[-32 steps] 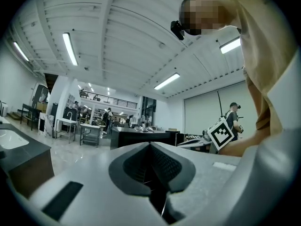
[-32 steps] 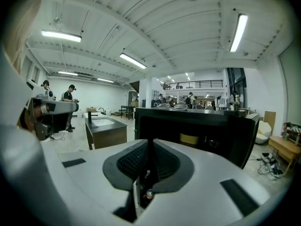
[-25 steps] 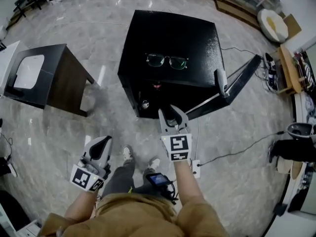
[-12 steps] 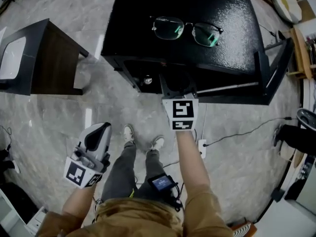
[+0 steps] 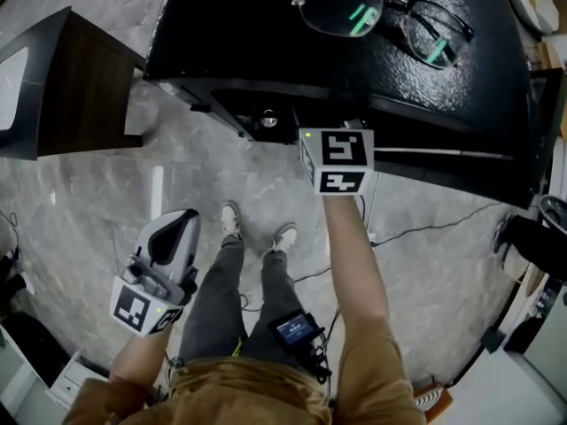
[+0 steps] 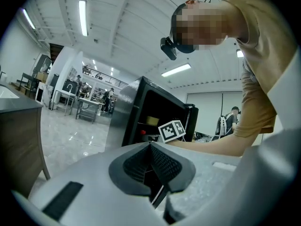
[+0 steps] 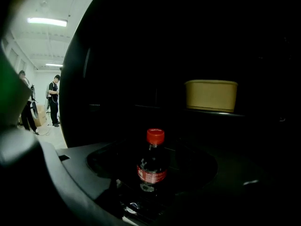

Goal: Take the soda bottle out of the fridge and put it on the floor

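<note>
The soda bottle [image 7: 152, 166], dark with a red cap and red label, stands upright inside the dark fridge [image 5: 257, 42]. In the right gripper view it sits in the gap between my right gripper's [image 7: 153, 147] jaws, which are opening and do not press on it. From the head view only that gripper's marker cube [image 5: 337, 159] shows at the fridge's open front; its jaws are hidden under the fridge top. My left gripper [image 5: 180, 223] hangs low at the left, away from the fridge, shut and empty. Its view shows the bottle's red cap [image 6: 143, 132] in the fridge.
Eyeglasses [image 5: 381, 16] lie on the fridge top. A tan box [image 7: 210, 95] sits on a shelf behind and above the bottle. A dark side table [image 5: 62, 96] stands at the left. A cable [image 5: 425, 228] runs across the marble floor beside my feet [image 5: 230, 220].
My right gripper has pushed forward into the fridge, so its jaws are now out of the head view. The head has come closer over the fridge. The left gripper has stayed put.
</note>
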